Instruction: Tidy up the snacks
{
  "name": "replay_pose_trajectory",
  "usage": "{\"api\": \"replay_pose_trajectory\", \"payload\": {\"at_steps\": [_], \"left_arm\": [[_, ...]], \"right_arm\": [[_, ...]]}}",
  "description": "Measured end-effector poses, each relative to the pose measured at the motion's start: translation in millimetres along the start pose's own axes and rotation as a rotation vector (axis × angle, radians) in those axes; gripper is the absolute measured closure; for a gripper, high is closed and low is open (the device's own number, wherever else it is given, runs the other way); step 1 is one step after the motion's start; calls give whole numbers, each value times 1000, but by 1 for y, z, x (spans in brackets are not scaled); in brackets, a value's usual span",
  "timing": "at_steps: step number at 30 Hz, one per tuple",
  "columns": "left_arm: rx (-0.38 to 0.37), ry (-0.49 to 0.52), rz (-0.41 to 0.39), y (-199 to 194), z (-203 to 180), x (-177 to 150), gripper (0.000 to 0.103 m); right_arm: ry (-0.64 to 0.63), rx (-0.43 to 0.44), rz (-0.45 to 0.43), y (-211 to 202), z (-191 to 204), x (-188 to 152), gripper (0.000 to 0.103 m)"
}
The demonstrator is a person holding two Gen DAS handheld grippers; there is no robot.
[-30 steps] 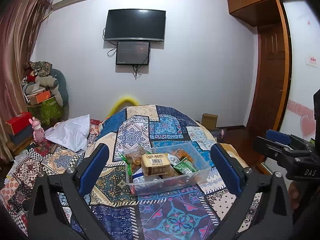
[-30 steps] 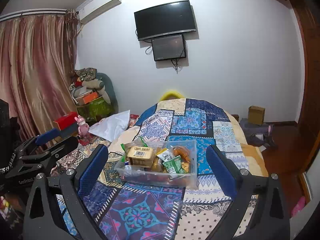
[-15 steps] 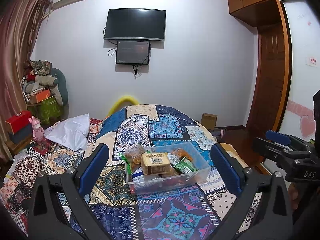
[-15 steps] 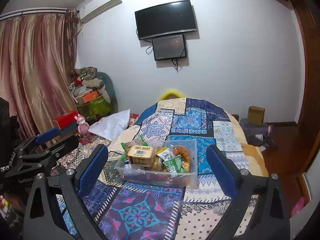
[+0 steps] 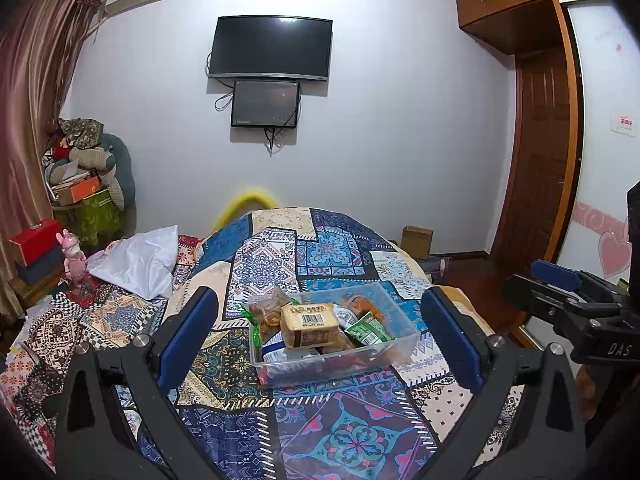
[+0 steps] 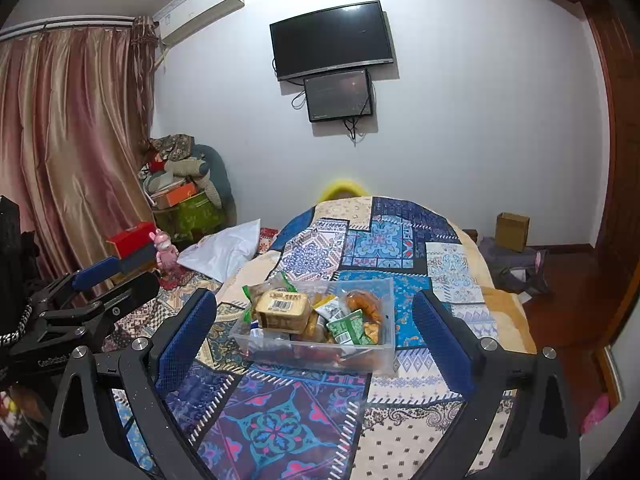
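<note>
Left gripper (image 5: 320, 332) and right gripper (image 6: 314, 330) hovered wide and empty, unchanged over the last second. Packaged snacks (image 5: 308, 324) lay piled in clear plastic tub (image 5: 400, 344) on patchwork quilt (image 5: 332, 252); none loose outside.

So it's a bed (image 5: 332, 252) with a loud patchwork quilt (image 5: 344, 432), all blue, cream and purple panels; sitting right on the quilt around the middle is a clear plastic bin (image 5: 394, 342) stuffed with snack packets; off toward 10 o'clock from the bin a white pillow (image 5: 140, 260) lies on the bed, well apart from it; further out at about 9 o'clock a little pink bunny toy (image 5: 73, 254) stands at the bed's edge, can't tell whether it's actually on the bed.
</note>
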State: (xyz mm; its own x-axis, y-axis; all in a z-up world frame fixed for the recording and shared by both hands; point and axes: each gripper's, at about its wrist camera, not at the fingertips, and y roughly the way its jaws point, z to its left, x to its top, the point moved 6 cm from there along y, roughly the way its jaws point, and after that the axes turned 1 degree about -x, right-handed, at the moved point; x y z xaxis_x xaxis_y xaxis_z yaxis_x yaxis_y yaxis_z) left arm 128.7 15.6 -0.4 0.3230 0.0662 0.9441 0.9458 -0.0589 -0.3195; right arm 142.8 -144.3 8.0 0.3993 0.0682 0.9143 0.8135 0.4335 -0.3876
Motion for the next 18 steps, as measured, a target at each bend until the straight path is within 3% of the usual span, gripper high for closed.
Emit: {"api": "replay_pose_trajectory", "payload": {"at_steps": [18], "left_arm": [[-24,-1,1,-1,-4,-3,1]], "right_arm": [[2,3,4,0,2,0,5]]}}
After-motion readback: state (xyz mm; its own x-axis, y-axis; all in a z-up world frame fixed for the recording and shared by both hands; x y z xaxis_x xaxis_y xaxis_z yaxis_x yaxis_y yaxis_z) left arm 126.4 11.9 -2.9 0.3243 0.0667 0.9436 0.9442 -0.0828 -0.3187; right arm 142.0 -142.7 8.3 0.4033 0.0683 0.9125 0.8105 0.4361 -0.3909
